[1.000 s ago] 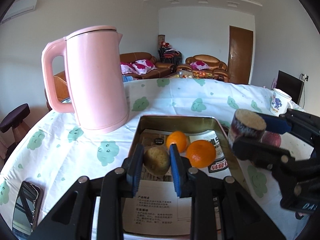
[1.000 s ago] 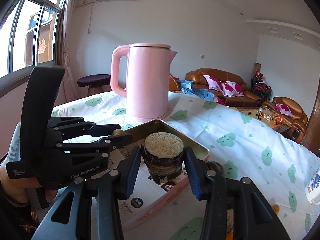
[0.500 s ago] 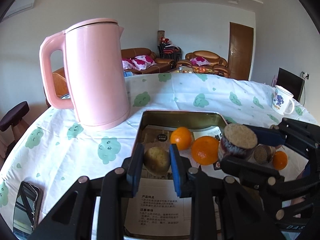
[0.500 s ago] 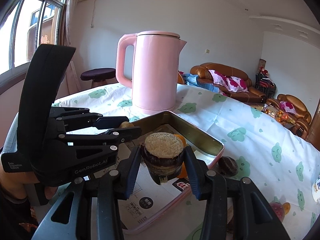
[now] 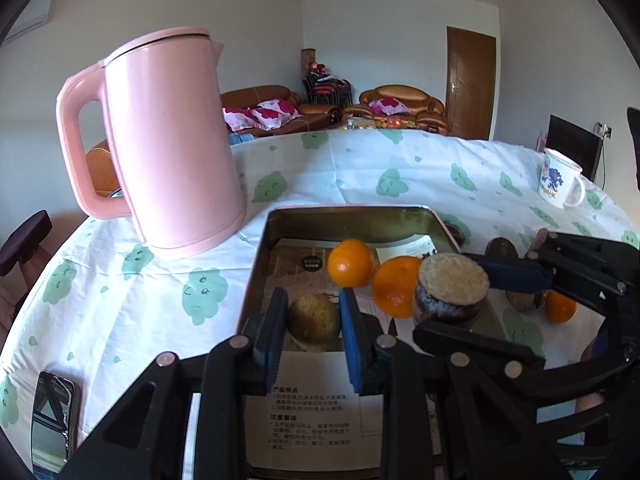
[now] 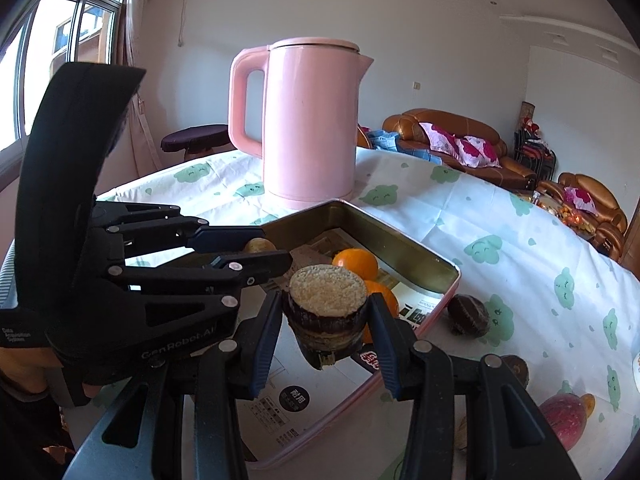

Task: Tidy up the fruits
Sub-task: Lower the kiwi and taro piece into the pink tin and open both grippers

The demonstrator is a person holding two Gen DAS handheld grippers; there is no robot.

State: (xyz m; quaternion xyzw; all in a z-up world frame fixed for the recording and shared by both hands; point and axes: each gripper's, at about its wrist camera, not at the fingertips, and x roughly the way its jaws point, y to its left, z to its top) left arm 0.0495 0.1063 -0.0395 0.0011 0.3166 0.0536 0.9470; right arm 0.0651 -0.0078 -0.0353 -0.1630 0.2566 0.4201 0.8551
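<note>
A shallow metal tray [image 5: 264,256] with a pink outer rim [image 6: 440,308] lies on the table, lined with printed paper. Two oranges [image 5: 350,262] [image 5: 396,286] lie in it. My left gripper [image 5: 314,320] is shut on a brown kiwi-like fruit [image 5: 314,322] just above the tray's paper. My right gripper [image 6: 326,312] is shut on a dark cut fruit piece with a pale grainy top [image 6: 328,296], held over the tray's right side beside the oranges. It also shows in the left wrist view [image 5: 452,286].
A tall pink kettle [image 5: 172,140] stands left of the tray. A phone [image 5: 52,412] lies at the near left. A mug [image 5: 558,180] stands far right. Dark round fruits [image 6: 468,316], a small orange [image 5: 560,308] and a reddish fruit [image 6: 564,416] lie right of the tray.
My right gripper has carried the cut fruit piece leftward from beyond the tray's right side to over the tray. My left gripper has lowered slightly with the kiwi.
</note>
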